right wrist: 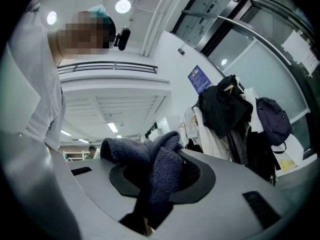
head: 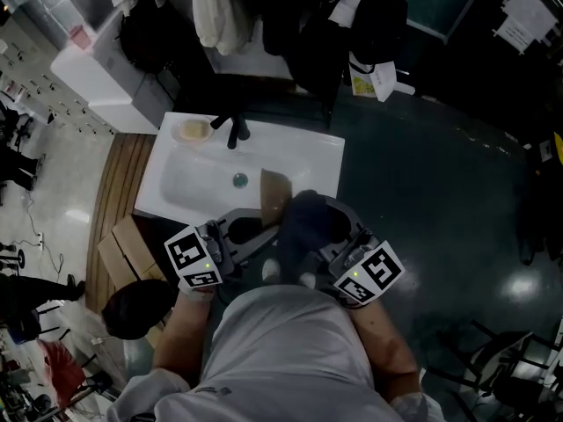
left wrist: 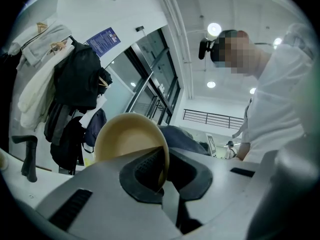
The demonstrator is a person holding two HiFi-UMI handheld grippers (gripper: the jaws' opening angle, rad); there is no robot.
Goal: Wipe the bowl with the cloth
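- The white sink (head: 189,187) lies right under both grippers. This looks deliberate, so that drips or crumbs from wiping fall into the basin and not onto the floor.
- The bowl (left wrist: 127,139) is held in the air over the sink's near edge, just left of the cloth. It is tipped up on edge, not level, which I judge gives the other tool free reach to its walls.
- Being round, the bowl has no long axis. Its rim plane stands near upright, and its hollow faces the left gripper's camera, away from the cloth.
- The cloth (right wrist: 160,169), a dark blue knit bundle, sticks out past the right jaws with its length running along them. It makes a soft pad that leads into the wipe.
- From the head view the cloth sits just beside the bowl's outer wall; I cannot tell whether they touch.
- The left gripper (left wrist: 160,171) is clamped on the bowl's rim, one jaw inside and one outside, a firm hold that leaves most of the surface bare.
- The right gripper (right wrist: 157,181) is clenched on the cloth's folded middle.
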